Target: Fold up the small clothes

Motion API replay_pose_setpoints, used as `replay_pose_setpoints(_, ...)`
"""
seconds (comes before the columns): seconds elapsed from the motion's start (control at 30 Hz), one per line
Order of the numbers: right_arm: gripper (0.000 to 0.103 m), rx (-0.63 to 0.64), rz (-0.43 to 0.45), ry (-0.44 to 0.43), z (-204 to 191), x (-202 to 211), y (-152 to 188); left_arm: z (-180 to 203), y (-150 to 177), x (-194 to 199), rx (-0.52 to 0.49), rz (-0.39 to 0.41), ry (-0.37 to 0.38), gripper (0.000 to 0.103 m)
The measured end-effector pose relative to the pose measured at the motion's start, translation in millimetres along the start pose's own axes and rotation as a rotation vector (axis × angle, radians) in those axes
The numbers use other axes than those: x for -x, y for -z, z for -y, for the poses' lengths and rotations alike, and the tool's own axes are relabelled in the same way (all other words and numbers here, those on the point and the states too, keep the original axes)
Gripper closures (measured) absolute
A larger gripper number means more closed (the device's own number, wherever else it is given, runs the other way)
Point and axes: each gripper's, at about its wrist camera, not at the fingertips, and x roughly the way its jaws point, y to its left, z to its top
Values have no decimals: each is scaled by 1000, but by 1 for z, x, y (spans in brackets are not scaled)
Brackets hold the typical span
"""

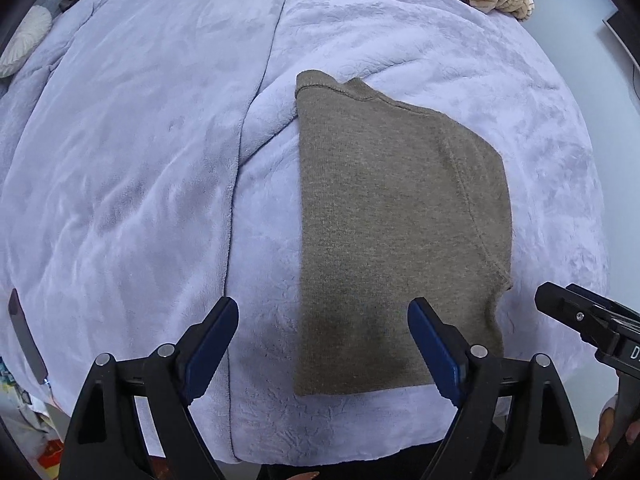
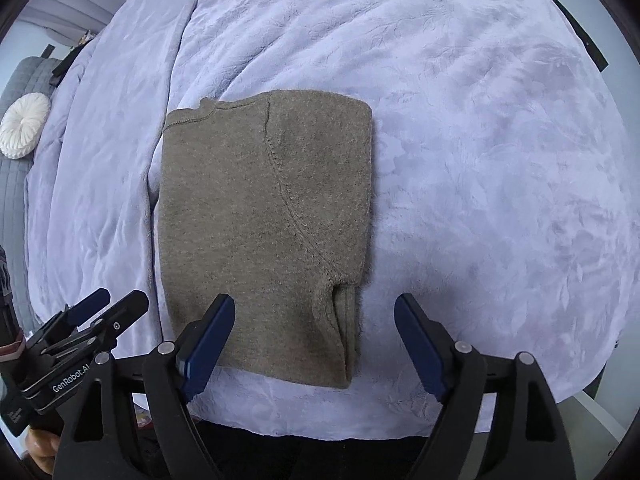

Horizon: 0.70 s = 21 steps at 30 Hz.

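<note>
So the olive-brown knit garment (image 2: 264, 236) is lying flat on the lavender plush blanket (image 2: 480, 160) covering the bed, folded into a neat rectangle with a curved seam showing on top. Both claws are spread wide with nothing between them: the left claw (image 1: 323, 346) sits over its near left corner and the right claw (image 2: 314, 344) over its near right edge. Looks like the release step to me. I'd lift straight up so the blue pads (image 2: 208, 344) don't snag the knit and drag the fold open.
</note>
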Motion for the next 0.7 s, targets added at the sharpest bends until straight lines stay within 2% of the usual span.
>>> replay_pose_setpoints(0.03, 7, 7, 5, 9, -2, 1, 1, 2, 1, 1, -3, 3, -8, 0)
replay_pose_setpoints(0.07, 0, 14, 10, 16, -3, 3, 1, 3, 1, 3, -7, 17, -10, 0)
replay_pose_setpoints(0.23, 0, 26, 25, 50, -6, 6, 3, 9, 2, 4, -36, 11, -33, 0)
replay_pose_setpoints(0.43, 0, 11, 30, 80, -4, 9, 2, 4, 1, 6, -25, 5, -66, 0)
replay_pose_setpoints(0.7, 0, 11, 25, 102, -5, 10, 2, 1, 1, 6, -13, -14, -69, 0)
